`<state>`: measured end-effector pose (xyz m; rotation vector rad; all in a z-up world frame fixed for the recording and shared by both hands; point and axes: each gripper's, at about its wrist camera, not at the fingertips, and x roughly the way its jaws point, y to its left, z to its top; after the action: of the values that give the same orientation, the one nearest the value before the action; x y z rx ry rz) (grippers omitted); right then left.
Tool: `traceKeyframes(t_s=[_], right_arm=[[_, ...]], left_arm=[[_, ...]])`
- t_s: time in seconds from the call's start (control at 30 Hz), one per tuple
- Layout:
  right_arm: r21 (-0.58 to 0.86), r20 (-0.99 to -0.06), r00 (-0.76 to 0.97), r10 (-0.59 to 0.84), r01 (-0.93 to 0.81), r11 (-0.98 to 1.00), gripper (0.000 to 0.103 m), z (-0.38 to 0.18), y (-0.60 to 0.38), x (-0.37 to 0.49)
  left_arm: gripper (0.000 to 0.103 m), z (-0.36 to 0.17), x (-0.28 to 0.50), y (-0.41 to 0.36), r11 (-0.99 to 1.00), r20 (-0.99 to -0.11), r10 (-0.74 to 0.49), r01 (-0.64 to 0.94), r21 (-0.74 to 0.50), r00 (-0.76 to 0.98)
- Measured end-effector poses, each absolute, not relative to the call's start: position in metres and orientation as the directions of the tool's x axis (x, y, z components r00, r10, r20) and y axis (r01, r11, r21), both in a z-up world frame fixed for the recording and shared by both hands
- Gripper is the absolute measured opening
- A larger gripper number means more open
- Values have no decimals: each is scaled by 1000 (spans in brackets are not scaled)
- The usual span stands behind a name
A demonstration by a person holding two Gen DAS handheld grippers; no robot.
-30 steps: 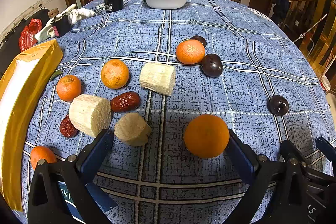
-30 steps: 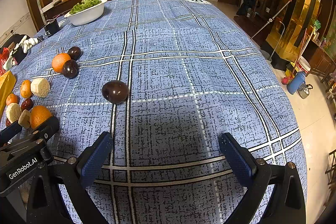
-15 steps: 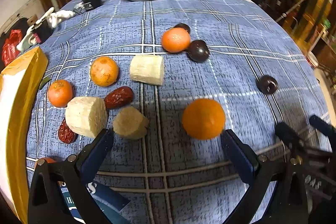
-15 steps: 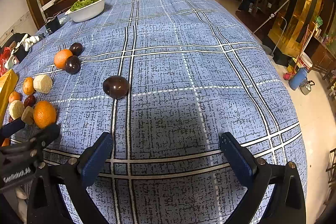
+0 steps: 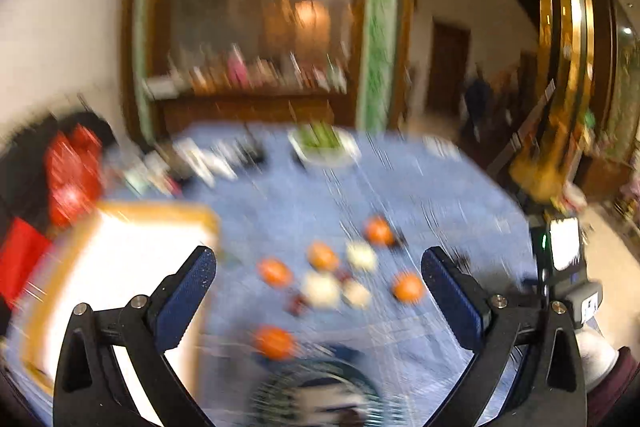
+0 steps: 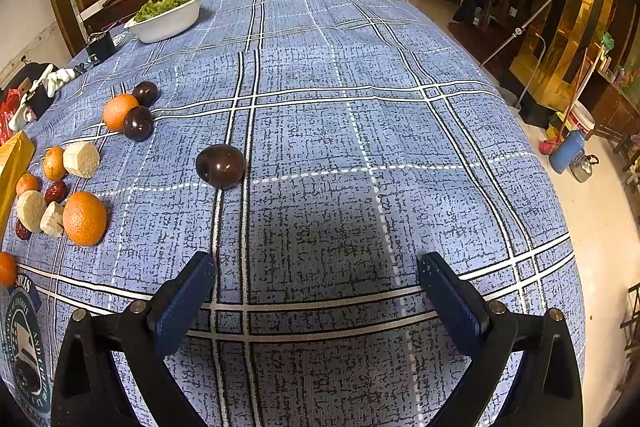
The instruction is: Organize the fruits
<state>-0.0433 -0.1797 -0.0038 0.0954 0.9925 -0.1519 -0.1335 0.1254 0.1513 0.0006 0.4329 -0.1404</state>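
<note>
1. Five oranges show in the right wrist view, all at the left of the blue plaid tablecloth (image 6: pixel 360 131): the largest orange (image 6: pixel 85 219) nearest the camera, one (image 6: pixel 119 111) touching two dark fruits, two small ones (image 6: pixel 53 163) and (image 6: pixel 27 184) by the yellow box (image 6: pixel 14 163), and one (image 6: pixel 6 269) cut off at the frame edge.
2. Three dark round fruits: a lone one (image 6: pixel 220 166) near the table's middle, well apart from the pile, and a pair (image 6: pixel 138 123), (image 6: pixel 145 93) on either side of that orange.
3. Three pale cut chunks (image 6: pixel 81 159), (image 6: pixel 30 210), (image 6: pixel 52 219), the last touching the largest orange.
4. Two red dates (image 6: pixel 55 191), (image 6: pixel 23 230) sit among the chunks.
5. The right gripper (image 6: pixel 316 287) hovers over bare cloth, jaws wide apart, holding nothing.
6. The left gripper (image 5: pixel 318 285) is likewise spread wide and empty; its view is badly blurred, with the fruit far below as smears.
7. One white bowl of greens (image 6: pixel 166 21) stands at the table's far side.
</note>
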Motion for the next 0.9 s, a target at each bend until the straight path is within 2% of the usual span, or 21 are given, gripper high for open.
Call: traceKeyframes(t_s=[0.07,0.13,0.23,0.27,0.33,0.4,0.6,0.67,0.7,0.73,0.83,0.9], right_arm=[[7,-847,525,-84,169,986,103,-4,-180,-41],[-2,-850,517,-96,180,984,103,-3,-178,-40],[-22,-861,491,-128,215,976,102,-1,-175,-41],[-33,-861,487,-144,230,973,99,1,-173,-43],[-44,-836,523,-165,237,971,94,13,-162,-56],[-40,-806,573,-147,196,980,94,26,-147,-68],[10,-746,666,5,3,1000,94,56,-90,-77],[18,-740,671,32,-28,999,82,56,-78,-69],[18,-741,671,37,-34,999,79,55,-75,-65],[23,-744,667,44,-40,999,74,51,-72,-59],[72,-749,657,89,-52,996,67,46,-71,-49],[93,-748,655,111,-63,994,67,41,-69,-44]], left_arm=[[103,170,-153,156,995,-329,-95,96,-15,939],[103,178,-162,185,996,-319,-89,77,-51,944],[103,176,-161,217,994,-363,-67,32,-101,929],[103,171,-160,225,994,-383,-62,24,-104,922],[103,157,-156,235,994,-418,-53,10,-105,907],[103,142,-156,239,993,-459,-60,6,-119,886],[103,104,-138,215,975,-563,-216,145,-168,798],[92,94,-131,203,964,-597,-266,200,-176,757],[80,90,-127,198,958,-609,-288,225,-180,739],[73,86,-123,193,952,-626,-306,249,-180,717],[72,72,-109,179,950,-660,-305,271,-157,686],[72,65,-99,173,949,-681,-303,278,-150,667]])
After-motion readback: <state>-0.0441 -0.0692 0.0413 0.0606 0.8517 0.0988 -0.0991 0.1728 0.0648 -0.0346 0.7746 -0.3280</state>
